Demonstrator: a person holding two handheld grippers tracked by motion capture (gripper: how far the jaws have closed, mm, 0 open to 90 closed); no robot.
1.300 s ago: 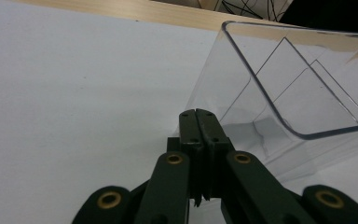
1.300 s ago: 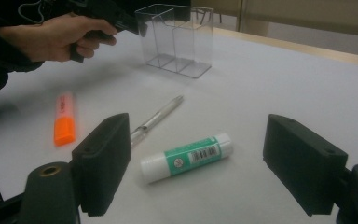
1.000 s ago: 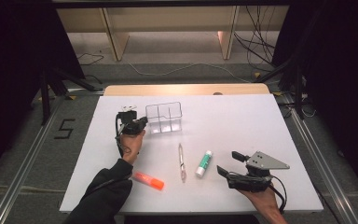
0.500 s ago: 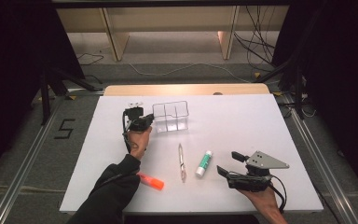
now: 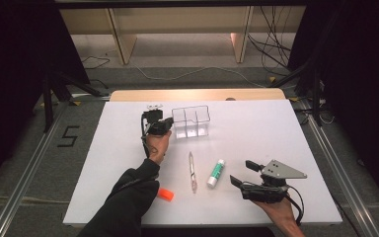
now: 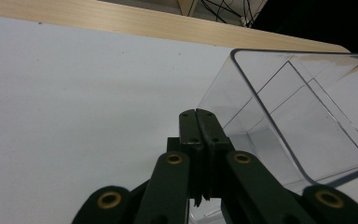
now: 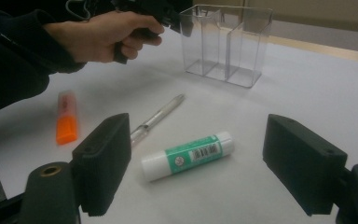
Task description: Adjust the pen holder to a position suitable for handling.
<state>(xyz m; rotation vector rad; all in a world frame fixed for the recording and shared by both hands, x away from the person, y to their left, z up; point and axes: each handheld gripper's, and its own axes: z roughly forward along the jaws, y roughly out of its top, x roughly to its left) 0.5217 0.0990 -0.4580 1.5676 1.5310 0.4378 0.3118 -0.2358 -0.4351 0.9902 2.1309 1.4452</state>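
My left gripper (image 5: 166, 124) is shut with nothing between its jaws. Its tip (image 6: 199, 115) sits just at the left wall of a clear plastic organizer (image 5: 191, 121) with several compartments; whether it touches the organizer (image 6: 284, 116) I cannot tell. At the near right, my right gripper (image 5: 242, 172) rests low over the table, open and empty. A green-and-white glue stick (image 7: 189, 155) lies on the table ahead of its jaws. A clear pen (image 5: 192, 172) lies left of the glue stick (image 5: 216, 173). An orange highlighter (image 5: 166, 195) lies by the left sleeve.
The white table (image 5: 276, 128) has a wooden strip (image 5: 197, 95) along its far edge. Beyond it are pale shelf units and cables on the floor. The left forearm reaches across the near-left part of the table.
The left hand has moved away from the person and to the right, up to the organizer's left side, jaws still shut. The right hand has stayed where it was.
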